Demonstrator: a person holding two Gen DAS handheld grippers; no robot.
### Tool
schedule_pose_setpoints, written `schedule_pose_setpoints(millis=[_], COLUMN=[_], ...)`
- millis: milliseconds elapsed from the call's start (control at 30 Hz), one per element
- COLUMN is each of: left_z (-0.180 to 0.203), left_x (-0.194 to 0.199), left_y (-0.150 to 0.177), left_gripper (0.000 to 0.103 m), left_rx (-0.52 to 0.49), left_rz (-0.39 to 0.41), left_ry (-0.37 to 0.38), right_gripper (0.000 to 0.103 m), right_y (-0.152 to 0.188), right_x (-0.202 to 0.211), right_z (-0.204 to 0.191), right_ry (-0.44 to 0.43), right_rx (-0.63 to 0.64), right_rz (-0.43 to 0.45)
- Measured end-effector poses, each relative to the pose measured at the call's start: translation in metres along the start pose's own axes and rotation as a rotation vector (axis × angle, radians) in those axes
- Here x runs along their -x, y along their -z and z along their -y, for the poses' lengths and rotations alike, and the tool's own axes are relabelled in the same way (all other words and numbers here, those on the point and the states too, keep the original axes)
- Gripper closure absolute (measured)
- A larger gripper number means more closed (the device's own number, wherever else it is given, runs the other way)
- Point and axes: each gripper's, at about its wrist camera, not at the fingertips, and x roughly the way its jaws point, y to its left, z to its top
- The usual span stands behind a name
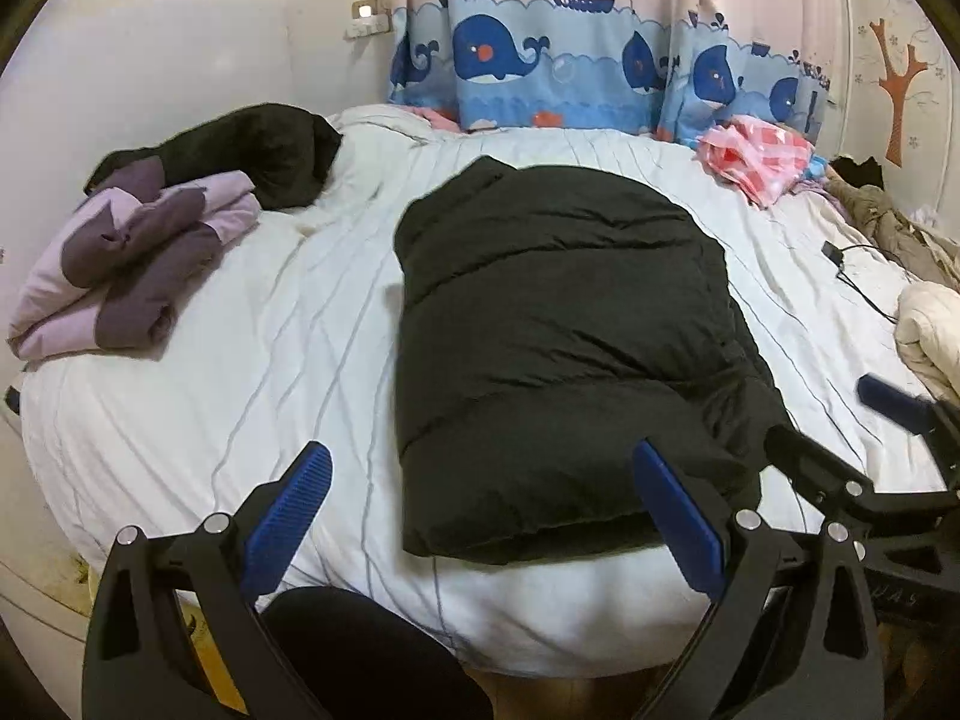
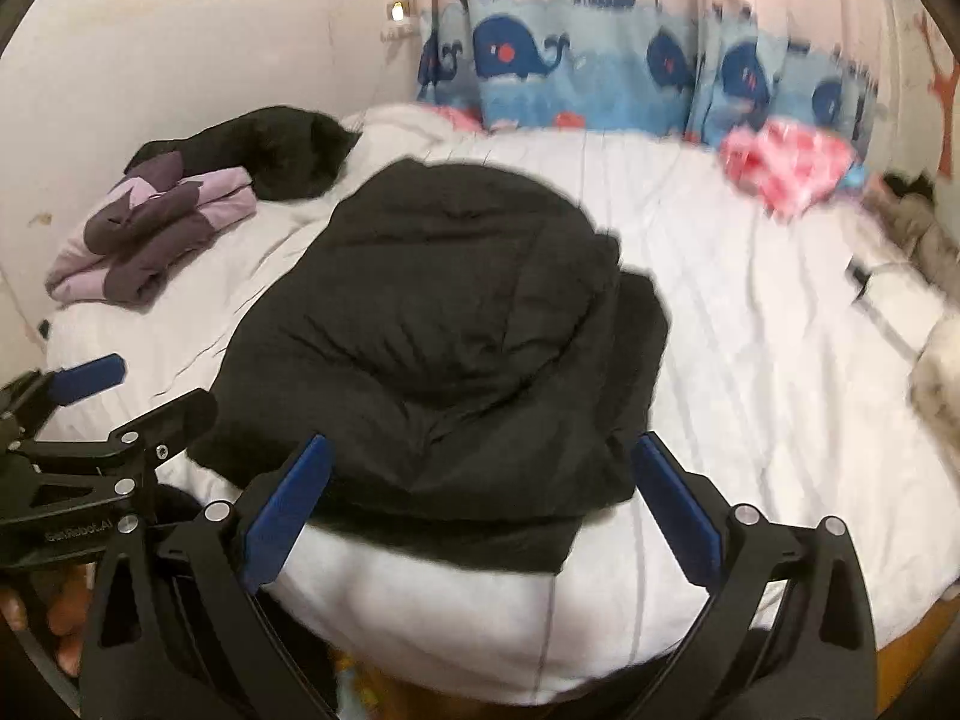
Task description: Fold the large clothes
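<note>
On white striped bed (image 1: 252,360), centre, black quilted puffer jacket (image 1: 558,348) lies folded; left gripper (image 1: 480,510) and right gripper (image 2: 480,504), at 6 o'clock, fingers apart, empty. Fold looks done; next likely move it to 10 o'clock pile.

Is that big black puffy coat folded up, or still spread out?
Folded. The black coat lies on the bed as a compact bundle, no sleeves sticking out. Both grippers are open, holding nothing.
</note>
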Motion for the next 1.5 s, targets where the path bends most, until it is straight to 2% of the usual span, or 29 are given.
schedule_pose_setpoints(millis=[67,133,367,467,567,700,800,1233,1500], left_z=[-0.002,-0.005,-0.001,0.001,0.002,0.002,0.001,-0.005,-0.007], left_x=[0.001,0.000,0.000,0.002,0.008,0.013,0.016,0.021,0.021], left_y=[-0.002,-0.004,-0.004,-0.006,-0.005,-0.004,-0.004,0.000,0.000], left_gripper=[0.007,0.007,0.007,0.007,0.007,0.007,0.007,0.007,0.007], left_rx=[0.006,0.023,0.021,0.017,0.019,0.020,0.024,0.040,0.033], left_rz=[0.007,-0.001,-0.013,-0.012,0.001,0.004,0.005,-0.014,-0.016], left_ry=[-0.016,0.010,0.013,-0.006,-0.015,-0.030,-0.044,-0.032,-0.051], right_gripper=[0.006,0.006,0.006,0.006,0.006,0.006,0.006,0.006,0.006], right_y=[-0.004,-0.004,-0.007,-0.008,-0.007,-0.006,-0.003,0.000,-0.001], right_x=[-0.009,-0.015,-0.025,-0.019,-0.014,-0.008,-0.006,0.005,0.008], right_z=[0.002,0.004,0.007,0.009,0.018,0.016,0.014,0.009,0.006], right_ry=[-0.002,0.017,0.018,0.007,-0.039,-0.010,-0.024,-0.038,-0.046], right_rx=[-0.011,-0.019,-0.055,-0.060,-0.117,-0.112,-0.110,-0.122,-0.125], right_rz=[-0.032,-0.056,-0.136,-0.123,-0.120,-0.121,-0.146,-0.153,-0.156])
